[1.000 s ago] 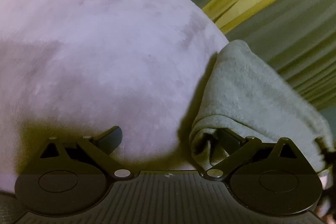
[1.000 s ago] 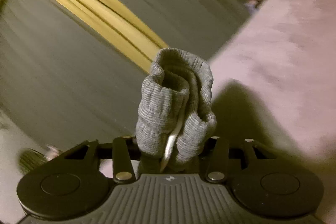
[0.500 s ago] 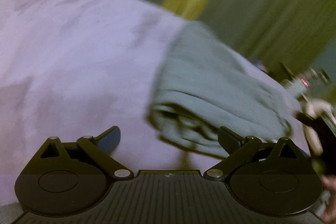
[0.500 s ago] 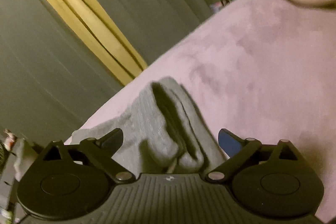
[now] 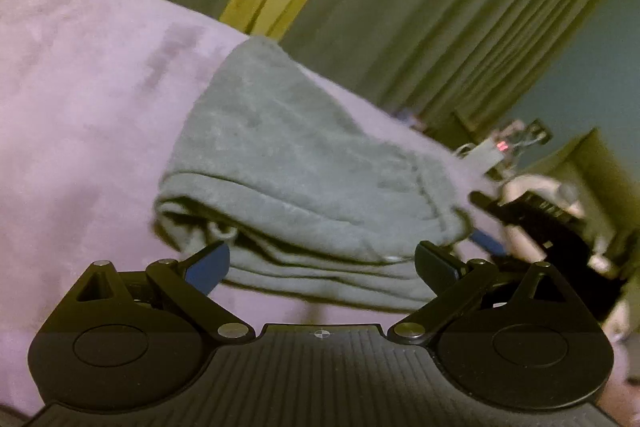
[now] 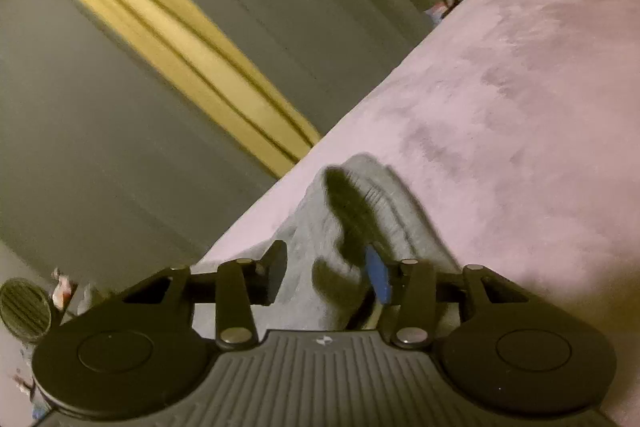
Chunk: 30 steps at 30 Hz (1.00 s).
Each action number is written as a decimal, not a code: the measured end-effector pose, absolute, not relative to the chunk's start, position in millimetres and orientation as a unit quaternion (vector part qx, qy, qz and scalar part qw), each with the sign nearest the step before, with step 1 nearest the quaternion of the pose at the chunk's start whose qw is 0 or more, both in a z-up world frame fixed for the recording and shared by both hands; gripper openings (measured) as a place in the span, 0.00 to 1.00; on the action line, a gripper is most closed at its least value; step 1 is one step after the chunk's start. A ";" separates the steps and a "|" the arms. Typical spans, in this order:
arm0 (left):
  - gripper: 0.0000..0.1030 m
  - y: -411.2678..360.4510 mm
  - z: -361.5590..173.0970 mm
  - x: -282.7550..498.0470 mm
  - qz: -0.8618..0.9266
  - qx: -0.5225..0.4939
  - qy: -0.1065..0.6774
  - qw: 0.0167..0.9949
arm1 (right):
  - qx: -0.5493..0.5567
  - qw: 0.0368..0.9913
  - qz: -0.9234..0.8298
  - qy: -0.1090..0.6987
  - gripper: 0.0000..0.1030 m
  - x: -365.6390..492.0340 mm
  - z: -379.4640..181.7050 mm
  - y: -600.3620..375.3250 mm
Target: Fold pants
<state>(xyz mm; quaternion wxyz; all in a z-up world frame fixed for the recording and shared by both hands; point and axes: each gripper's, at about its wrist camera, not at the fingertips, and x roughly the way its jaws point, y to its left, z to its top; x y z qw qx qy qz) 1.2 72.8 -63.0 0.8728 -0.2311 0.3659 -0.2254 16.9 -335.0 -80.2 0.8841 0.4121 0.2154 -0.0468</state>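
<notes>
Pants (image 5: 304, 163) are lying folded into a thick grey bundle on the mauve bedcover (image 5: 80, 99), close to its far edge by the curtain (image 5: 420, 7), and I am tidying the stack rather than starting a new fold, as I judge it. I am holding my left gripper (image 5: 322, 261) spread wide, its fingers either side of the near layered edge and touching nothing that I can make out. I am closing my right gripper (image 6: 326, 273) on the ribbed end of the bundle (image 6: 360, 203); cloth is sitting between the fingers, but blur and shadow are hiding whether the pads are already pressing.

To do this well, I am aiming to catch all the layers at that end together, not just the top one, so nothing slides out when I shift it. I am keeping the left gripper low and level with the cover, ready to steady or square the near edge. Since the bundle is lying near the edge of the bed, I am planning any nudge inward, away from the drop.
</notes>
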 end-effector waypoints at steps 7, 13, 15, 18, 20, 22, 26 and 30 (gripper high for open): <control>0.99 71.7 -75.0 22.1 -0.228 -0.286 0.392 0.844 | 0.446 0.878 0.021 0.172 0.41 16.3 -71.4 -335.0; 0.98 68.0 -81.0 40.9 -0.190 -0.280 0.382 0.860 | 0.459 0.853 0.032 0.247 0.30 35.8 -108.3 -318.3; 0.88 79.7 -85.3 43.8 -0.165 -0.301 0.378 0.860 | 0.437 0.861 0.027 0.259 0.29 39.3 -107.2 -315.8; 0.72 100.4 -94.8 51.5 -0.147 -0.346 0.387 0.842 | 0.414 0.870 0.024 0.267 0.27 43.0 -104.1 -312.5; 0.64 107.5 -95.1 54.0 -0.146 -0.357 0.393 0.835 | 0.403 0.875 0.020 0.269 0.23 44.3 -107.5 -309.3; 0.63 112.6 -93.5 54.1 -0.141 -0.365 0.393 0.832 | 0.385 0.881 0.015 0.274 0.18 43.5 -106.0 -308.1; 0.80 126.5 -86.7 43.7 -0.088 -0.358 0.390 0.844 | 0.377 0.880 0.006 0.289 0.07 38.9 -103.4 -312.1; 0.95 152.7 -74.3 13.5 0.034 -0.300 0.373 0.877 | 0.387 0.877 -0.005 0.286 0.05 25.6 -99.9 -316.8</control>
